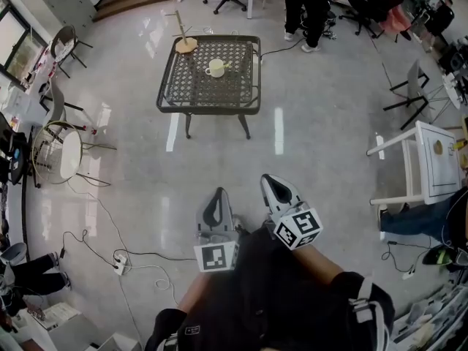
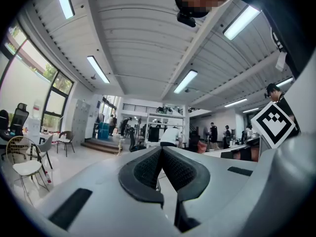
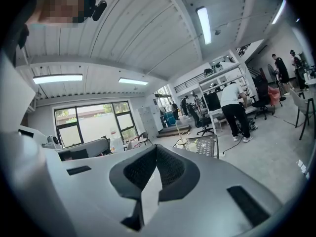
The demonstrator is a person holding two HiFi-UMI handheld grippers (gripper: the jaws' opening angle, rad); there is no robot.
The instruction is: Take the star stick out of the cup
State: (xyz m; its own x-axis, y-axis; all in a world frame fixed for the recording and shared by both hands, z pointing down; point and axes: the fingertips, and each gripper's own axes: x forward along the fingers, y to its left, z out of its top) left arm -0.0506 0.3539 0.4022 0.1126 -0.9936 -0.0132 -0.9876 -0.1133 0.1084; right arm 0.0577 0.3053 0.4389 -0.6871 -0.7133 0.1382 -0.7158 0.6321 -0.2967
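Observation:
A cream cup [image 1: 216, 68] stands near the middle of a dark metal mesh table [image 1: 175, 97] far ahead in the head view. A thin yellowish stick [image 1: 229, 65] pokes out of it to the right; its star is too small to make out. Both grippers are held low in front of the person, well short of the table. My left gripper [image 1: 216, 196] is shut and holds nothing, its pads meeting [image 2: 161, 150]. Beside it, my right gripper [image 1: 275, 184] also looks shut and holds nothing [image 3: 156, 148]. The right gripper view shows the table [image 3: 205, 146] and the cup [image 3: 192, 145] in the distance.
A wooden peg stand [image 1: 185, 44] sits on the table's far left corner. Wire chairs [image 1: 58, 152] stand at the left and a white side table [image 1: 431, 159] at the right. Cables and a power strip [image 1: 121, 260] lie on the floor. A person [image 1: 307, 6] stands beyond the table.

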